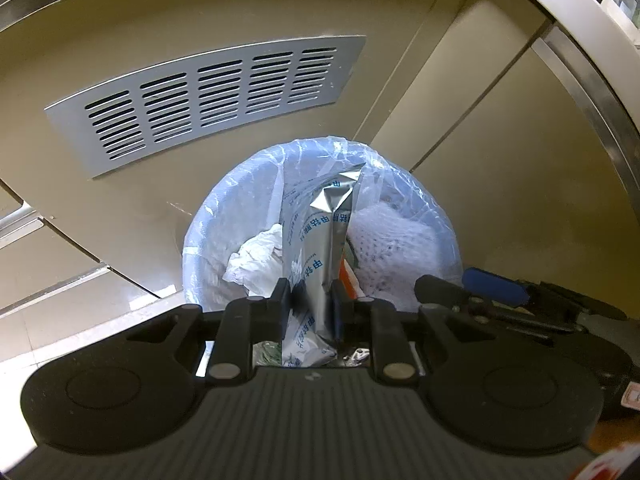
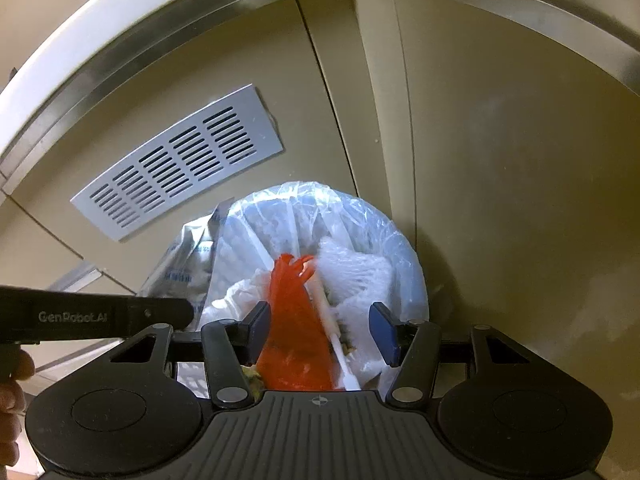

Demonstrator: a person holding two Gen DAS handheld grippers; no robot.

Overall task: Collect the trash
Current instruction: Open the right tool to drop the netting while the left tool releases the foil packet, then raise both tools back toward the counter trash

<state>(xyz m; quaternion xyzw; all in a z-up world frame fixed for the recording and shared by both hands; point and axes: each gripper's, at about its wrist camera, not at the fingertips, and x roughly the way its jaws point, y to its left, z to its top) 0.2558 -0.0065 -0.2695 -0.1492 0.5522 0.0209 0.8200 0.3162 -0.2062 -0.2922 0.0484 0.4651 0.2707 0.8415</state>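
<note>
A round trash bin lined with a clear bluish bag (image 1: 224,216) stands on the floor against a cabinet; it also shows in the right wrist view (image 2: 384,236). My left gripper (image 1: 310,300) is shut on a silver foil pouch with blue print (image 1: 320,240), held upright over the bin. The pouch shows in the right wrist view (image 2: 188,264) at the bin's left. My right gripper (image 2: 320,330) is open above the bin. An orange-red wrapper (image 2: 292,328) and a white stick (image 2: 328,320) appear blurred between its fingers, over the bin. White crumpled paper (image 1: 260,256) lies inside.
A beige cabinet front with a grey vent grille (image 1: 208,96) stands right behind the bin. A white countertop edge (image 2: 80,36) runs above. The right gripper's body (image 1: 520,296) is close beside the left one. Tiled floor (image 1: 60,280) lies to the left.
</note>
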